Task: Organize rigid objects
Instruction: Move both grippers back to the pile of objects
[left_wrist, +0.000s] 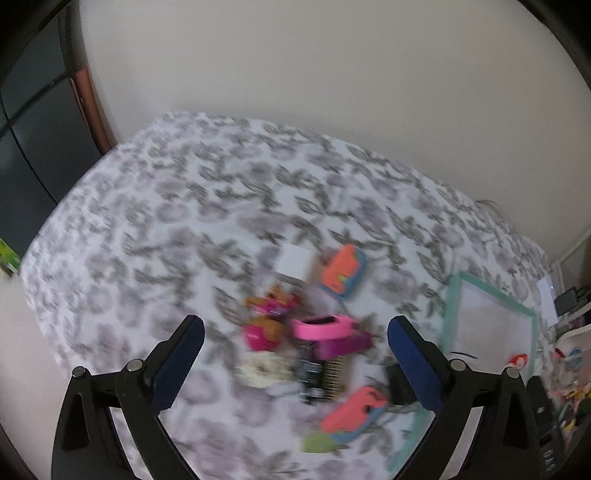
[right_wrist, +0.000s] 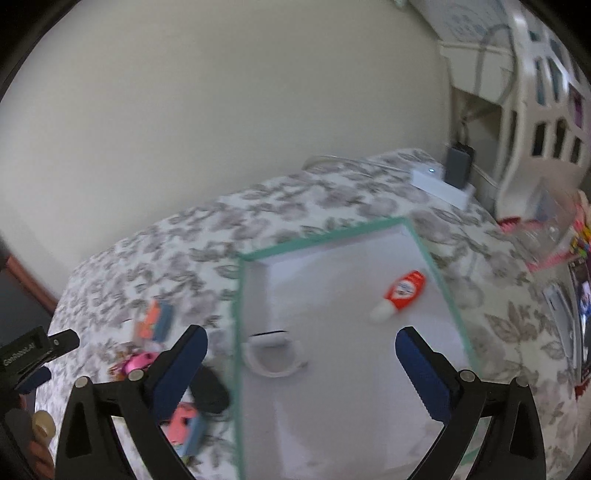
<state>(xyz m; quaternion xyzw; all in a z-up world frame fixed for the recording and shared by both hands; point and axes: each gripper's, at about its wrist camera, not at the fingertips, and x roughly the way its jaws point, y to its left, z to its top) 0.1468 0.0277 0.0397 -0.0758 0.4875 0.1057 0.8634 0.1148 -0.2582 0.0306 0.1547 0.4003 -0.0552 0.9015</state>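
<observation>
A blurred pile of small items lies on the floral cloth (left_wrist: 184, 206): a pink tape roll (left_wrist: 321, 328), two orange-and-blue blocks (left_wrist: 343, 271) (left_wrist: 354, 410), a magenta toy (left_wrist: 258, 336), a white scrunchie (left_wrist: 262, 369) and a black comb (left_wrist: 319, 376). My left gripper (left_wrist: 295, 322) hangs open above this pile, holding nothing. In the right wrist view a white tray with a teal rim (right_wrist: 321, 236) holds a red-and-white bottle (right_wrist: 402, 291) and a white ring (right_wrist: 275, 356). My right gripper (right_wrist: 302, 333) is open and empty over the tray.
The tray's teal rim (left_wrist: 491, 291) lies right of the pile. A black oval object (right_wrist: 208, 387) rests just outside the tray's left rim. A white power strip (right_wrist: 443, 184) with a grey adapter (right_wrist: 458, 164), a white shelf (right_wrist: 535, 110) and a clear box (right_wrist: 554, 229) stand at the far right.
</observation>
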